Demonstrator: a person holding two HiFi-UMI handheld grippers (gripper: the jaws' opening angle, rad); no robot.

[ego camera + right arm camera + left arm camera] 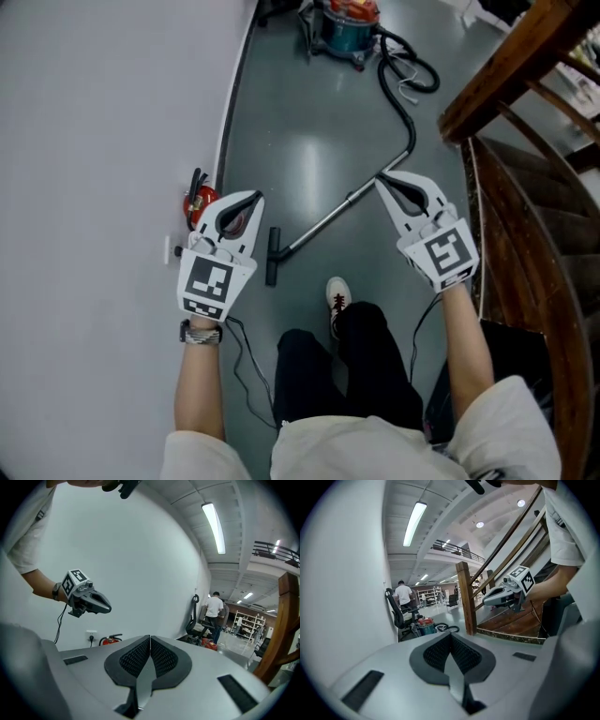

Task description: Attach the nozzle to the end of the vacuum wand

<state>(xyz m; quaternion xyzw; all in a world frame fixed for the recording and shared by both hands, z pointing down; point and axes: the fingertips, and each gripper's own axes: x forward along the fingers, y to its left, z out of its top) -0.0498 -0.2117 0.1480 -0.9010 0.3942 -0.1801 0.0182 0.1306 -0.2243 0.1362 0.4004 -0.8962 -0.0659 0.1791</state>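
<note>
Head view shows both bare forearms stretched forward, the left tool (251,200) and right tool (384,183) angled inward toward each other, each clenched on nothing, ribbed black pads (436,655) pressed flat together. Between and below the tools, on the glossy grey floor (309,150), lies the slim metal vacuum wand (323,223); the black bar-shaped nozzle (273,256) touches its end nearer the left tool, a black hose (412,136) curling beyond the right tool
</note>
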